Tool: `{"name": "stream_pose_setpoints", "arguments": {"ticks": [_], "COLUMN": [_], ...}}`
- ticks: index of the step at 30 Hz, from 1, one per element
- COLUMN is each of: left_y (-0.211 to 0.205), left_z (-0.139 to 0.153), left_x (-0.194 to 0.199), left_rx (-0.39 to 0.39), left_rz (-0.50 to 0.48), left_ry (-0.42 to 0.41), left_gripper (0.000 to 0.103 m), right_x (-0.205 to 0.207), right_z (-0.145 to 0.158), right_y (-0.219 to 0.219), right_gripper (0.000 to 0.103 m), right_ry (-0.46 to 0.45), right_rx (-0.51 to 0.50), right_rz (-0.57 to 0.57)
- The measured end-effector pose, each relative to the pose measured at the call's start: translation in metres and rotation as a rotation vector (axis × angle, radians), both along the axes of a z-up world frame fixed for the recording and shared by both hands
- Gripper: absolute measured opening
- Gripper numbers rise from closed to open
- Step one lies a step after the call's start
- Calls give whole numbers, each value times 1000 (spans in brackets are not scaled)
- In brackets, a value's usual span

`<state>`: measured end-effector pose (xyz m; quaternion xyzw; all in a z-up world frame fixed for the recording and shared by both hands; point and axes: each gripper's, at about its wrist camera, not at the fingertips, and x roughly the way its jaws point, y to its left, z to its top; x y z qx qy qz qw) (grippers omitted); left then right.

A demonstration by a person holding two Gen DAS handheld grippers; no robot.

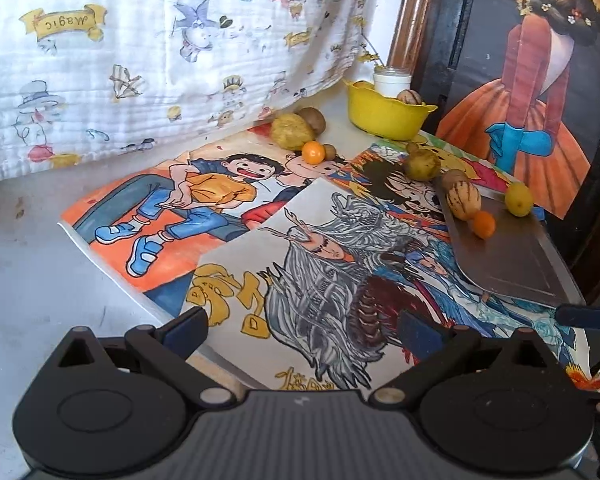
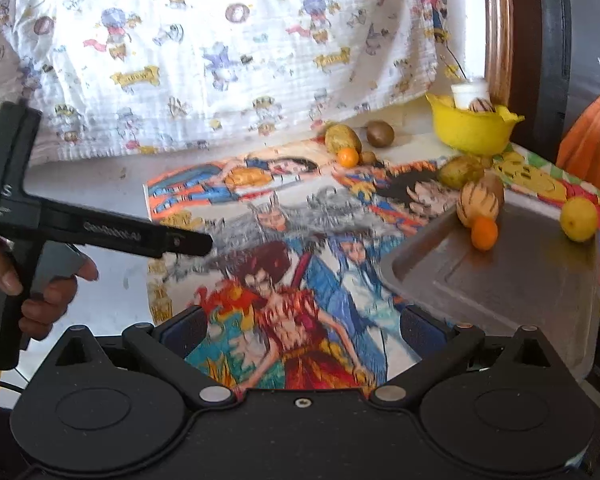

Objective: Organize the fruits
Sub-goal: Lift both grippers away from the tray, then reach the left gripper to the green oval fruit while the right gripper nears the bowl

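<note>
A metal tray (image 1: 508, 256) (image 2: 500, 280) lies at the right and carries a striped fruit (image 1: 464, 200) (image 2: 476, 204), a small orange (image 1: 483, 224) (image 2: 484, 233) and a lemon (image 1: 518, 199) (image 2: 579, 219). A greenish fruit (image 1: 422, 164) (image 2: 460, 171) sits just behind the tray. Further back, a yellow bowl (image 1: 384, 114) (image 2: 472, 132) holds another striped fruit (image 1: 410, 97). To its left lie a yellowish fruit (image 1: 292, 132), a kiwi (image 1: 312, 120) and a small orange fruit (image 1: 313, 152). My left gripper (image 1: 302, 330) (image 2: 204, 244) is open and empty over the drawings. My right gripper (image 2: 300, 328) is open and empty beside the tray's near corner.
Colourful cartoon drawings (image 1: 228, 200) cover the white table. A white printed cloth (image 1: 160, 60) hangs along the back. A white cup (image 1: 392, 80) stands by the bowl. A dark panel with a painted figure (image 1: 540, 80) and a wooden frame (image 1: 416, 12) close the right side. A hand (image 2: 48, 288) holds the left gripper.
</note>
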<state>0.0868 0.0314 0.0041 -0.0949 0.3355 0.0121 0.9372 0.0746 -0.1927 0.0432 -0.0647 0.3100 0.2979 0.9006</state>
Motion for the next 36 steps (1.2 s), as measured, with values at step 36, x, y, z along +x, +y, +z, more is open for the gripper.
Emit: {"name": "stream_pose_setpoints", "arguments": {"ticks": [36], "left_y": [-53], "left_z": [44], "left_x": [280], "left_rx": [-17], "left_rz": [-209], "left_ry": [199], "left_gripper": [103], "right_x": [256], "right_z": [64], "right_y": [-123], "right_gripper": [102], "right_ry": [195], "right_rx": [-80], "right_rz": [-319]}}
